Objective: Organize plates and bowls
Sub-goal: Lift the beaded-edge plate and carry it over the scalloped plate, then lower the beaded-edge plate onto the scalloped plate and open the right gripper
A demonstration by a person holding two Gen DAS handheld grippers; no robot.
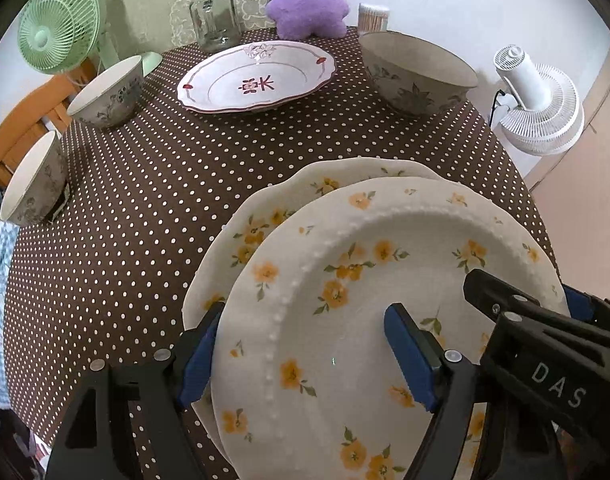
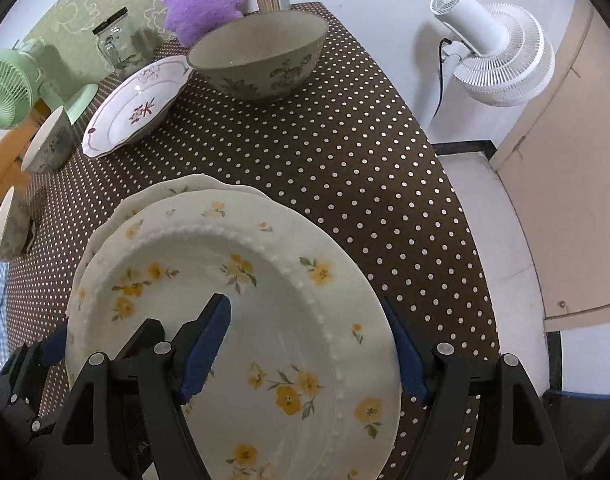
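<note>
The top yellow-flowered plate (image 1: 385,280) is grasped by its opposite rims between both the left gripper (image 1: 301,352) and right gripper (image 2: 309,352) fingers.

We see a yellow-flowered plate (image 1: 345,320) atop its twin (image 1: 265,216) lower right; red-patterned plate (image 1: 257,78) and three bowls (image 1: 417,72) above.

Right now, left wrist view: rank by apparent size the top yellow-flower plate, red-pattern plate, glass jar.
1. Top yellow-flower plate, though nearness inflates it.
2. Red-pattern plate.
3. Glass jar.
</note>
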